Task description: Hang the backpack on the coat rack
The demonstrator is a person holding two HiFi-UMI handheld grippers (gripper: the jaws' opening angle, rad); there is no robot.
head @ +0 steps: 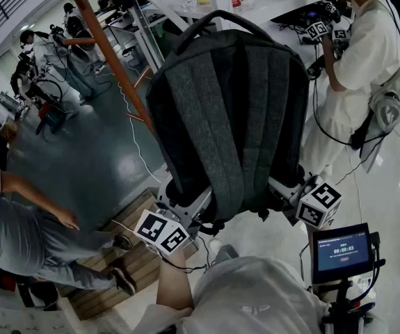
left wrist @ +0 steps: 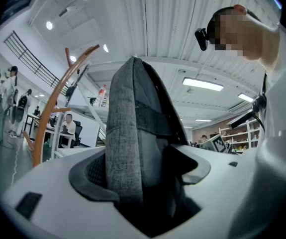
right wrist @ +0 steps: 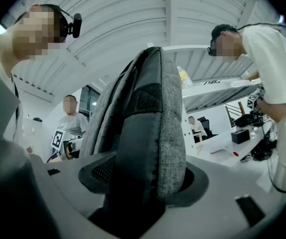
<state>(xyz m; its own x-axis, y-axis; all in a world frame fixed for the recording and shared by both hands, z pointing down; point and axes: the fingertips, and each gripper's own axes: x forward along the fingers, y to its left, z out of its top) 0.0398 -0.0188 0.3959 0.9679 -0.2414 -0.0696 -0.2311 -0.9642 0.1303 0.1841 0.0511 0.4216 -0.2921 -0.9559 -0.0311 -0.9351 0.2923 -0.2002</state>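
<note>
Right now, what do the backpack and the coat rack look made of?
The backpack: woven textile, heathered grey, matte; the fine fleck of the weave shows. Darker strips look like smoother synthetic padding, probably. The coat rack: likely bentwood, orange-brown, smooth, slight sheen; curved limbs and warm tone suggest it, though painted metal is possible.

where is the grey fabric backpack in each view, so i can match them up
Head view: the grey fabric backpack fills the centre, strap side towards the camera.
Left gripper view: backpack at centre, edge-on, rising from between the jaws.
Right gripper view: backpack at centre, edge-on, between the jaws.
Shared landmark: the brown wooden coat rack, upper left in the head view, left in the left gripper view, not seen in the right gripper view.
</note>
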